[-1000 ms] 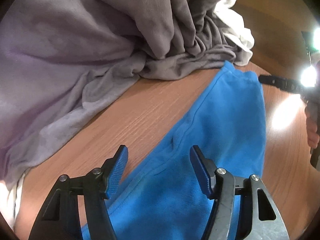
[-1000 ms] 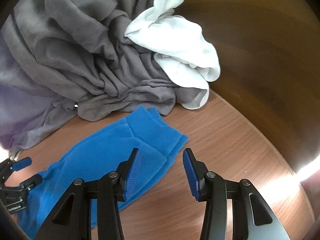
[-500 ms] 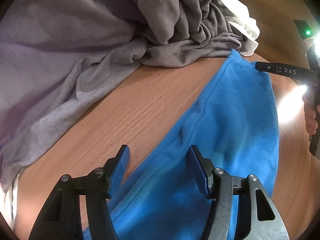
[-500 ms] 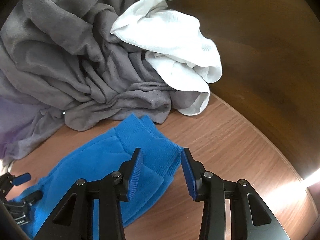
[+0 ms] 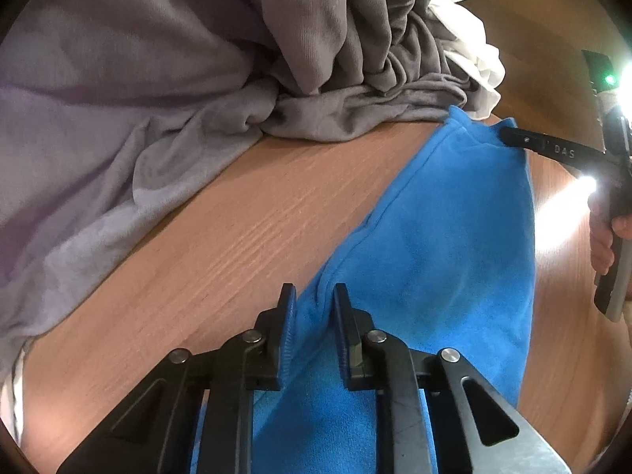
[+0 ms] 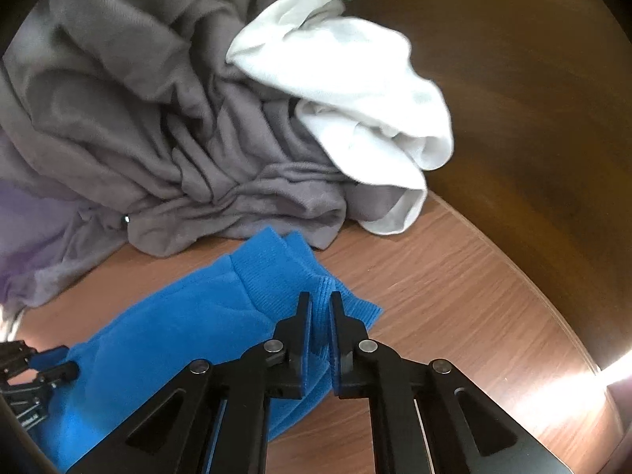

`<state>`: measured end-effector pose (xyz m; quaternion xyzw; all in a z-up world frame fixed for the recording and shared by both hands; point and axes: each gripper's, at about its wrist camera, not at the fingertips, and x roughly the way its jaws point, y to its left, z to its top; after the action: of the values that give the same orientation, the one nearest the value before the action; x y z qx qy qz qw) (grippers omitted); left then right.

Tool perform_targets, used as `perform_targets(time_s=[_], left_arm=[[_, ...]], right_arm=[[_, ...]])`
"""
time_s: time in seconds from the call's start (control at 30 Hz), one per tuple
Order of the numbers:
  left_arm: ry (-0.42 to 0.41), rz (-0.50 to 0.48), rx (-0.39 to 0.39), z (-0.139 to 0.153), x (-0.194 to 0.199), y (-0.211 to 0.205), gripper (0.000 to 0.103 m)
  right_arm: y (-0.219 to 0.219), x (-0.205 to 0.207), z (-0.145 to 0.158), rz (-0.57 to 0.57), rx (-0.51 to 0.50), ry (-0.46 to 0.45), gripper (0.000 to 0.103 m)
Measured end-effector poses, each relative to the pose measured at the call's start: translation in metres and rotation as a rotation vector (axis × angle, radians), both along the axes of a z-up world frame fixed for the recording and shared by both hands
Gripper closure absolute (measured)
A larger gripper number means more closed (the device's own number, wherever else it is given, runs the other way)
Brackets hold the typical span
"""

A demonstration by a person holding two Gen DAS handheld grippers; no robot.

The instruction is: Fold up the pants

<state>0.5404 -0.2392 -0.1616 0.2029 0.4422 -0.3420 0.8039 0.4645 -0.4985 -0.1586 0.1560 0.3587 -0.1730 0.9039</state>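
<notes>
The blue fleece pants (image 5: 442,245) lie stretched on the wooden table (image 5: 237,229). My left gripper (image 5: 312,300) is shut on the pants' left edge seam. My right gripper (image 6: 319,308) is shut on the ribbed cuff end of the blue pants (image 6: 189,316). The right gripper also shows in the left wrist view (image 5: 509,136) at the far cuff, and the left gripper shows in the right wrist view (image 6: 59,363) at the lower left.
A heap of grey clothing (image 5: 177,79) and a white garment (image 6: 355,79) lie at the back, touching the cuff end. The table's curved edge (image 6: 545,300) runs at the right, with dark floor beyond.
Both grippers have closed on the blue pants: the left on the side seam, the right on the cuff. Both have moved slightly forward.
</notes>
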Motion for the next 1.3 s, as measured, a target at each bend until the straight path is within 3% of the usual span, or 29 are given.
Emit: perform_targets(time_s=[0.13,0.3,0.5,0.57,0.63,0.7,0.77,0.87,0.93,1.3], left_arm=[[-0.003,0.020,0.005,-0.005,0.009,-0.002,0.083],[-0.032,0.032,0.016,-0.011,0.012,-0.002,0.070],[-0.019,0.059,0.017,-0.009,0.015,0.002,0.062],[-0.037,0.074,-0.001,-0.001,0.010,0.006,0.055],[-0.090,0.090,-0.013,0.011,0.002,0.011,0.048],[-0.128,0.107,-0.025,0.024,-0.008,0.018,0.047],[-0.141,0.112,-0.040,0.033,-0.016,0.023,0.045],[-0.150,0.129,-0.074,0.049,-0.034,0.036,0.045],[-0.140,0.155,-0.107,0.059,-0.048,0.051,0.045],[-0.206,0.280,-0.205,0.109,-0.106,0.128,0.041]], right_arm=[[0.003,-0.007,0.007,-0.041,-0.080,-0.033,0.095],[0.000,-0.003,-0.007,-0.048,-0.094,0.004,0.095],[0.002,-0.002,-0.010,-0.066,-0.127,0.035,0.094],[0.002,0.001,-0.010,-0.076,-0.123,0.041,0.091],[-0.002,-0.002,-0.008,-0.103,-0.136,0.053,0.072],[-0.001,-0.011,0.001,-0.141,-0.189,0.043,0.062],[0.003,-0.017,0.011,-0.151,-0.232,0.033,0.062],[0.015,-0.027,0.028,-0.109,-0.238,-0.001,0.061],[0.026,-0.036,0.038,-0.078,-0.219,-0.027,0.053],[0.110,-0.076,0.089,0.177,-0.162,-0.155,0.048]])
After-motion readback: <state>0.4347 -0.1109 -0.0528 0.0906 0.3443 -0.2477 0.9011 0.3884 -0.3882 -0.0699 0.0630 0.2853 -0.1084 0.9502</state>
